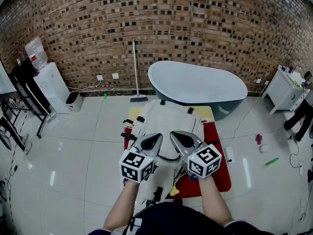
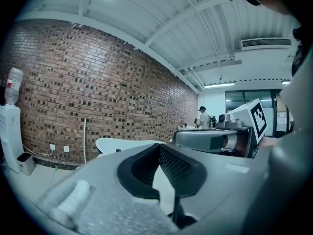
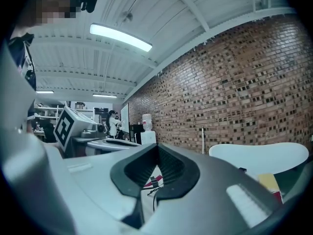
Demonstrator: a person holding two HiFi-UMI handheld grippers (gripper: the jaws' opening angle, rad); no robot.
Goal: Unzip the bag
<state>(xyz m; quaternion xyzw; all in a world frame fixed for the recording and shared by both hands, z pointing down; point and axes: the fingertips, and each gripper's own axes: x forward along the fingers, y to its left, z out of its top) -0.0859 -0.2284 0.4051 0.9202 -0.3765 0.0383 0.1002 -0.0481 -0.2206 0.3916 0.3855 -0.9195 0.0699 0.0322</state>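
Task object: a cream fabric bag with black strap buckles is laid flat on a red rectangular mat, with a pale yellow sheet showing at its far right corner. A grey-white oval bathtub is seen beyond it, against the brick wall.

Left gripper: the left gripper is held above the near half of the bag. In the left gripper view its jaws are seen closed together with nothing clamped between them.

Right gripper: the right gripper is held just beside the left one, also over the bag. In the right gripper view its jaws are likewise seen brought together and empty.

Zip: a dark curved line is seen on the bag between the two grippers. It is judged to be the zip, but neither a pull tab nor an opened gap can be made out.

Done so far: nothing of the unzipping is shown as done. The bag is touched by neither gripper.

Left to do: the whole task is judged to remain. The pull is to be found, the jaws parted and closed on it, the fabric steadied by the other gripper, and the slider drawn along the zip.
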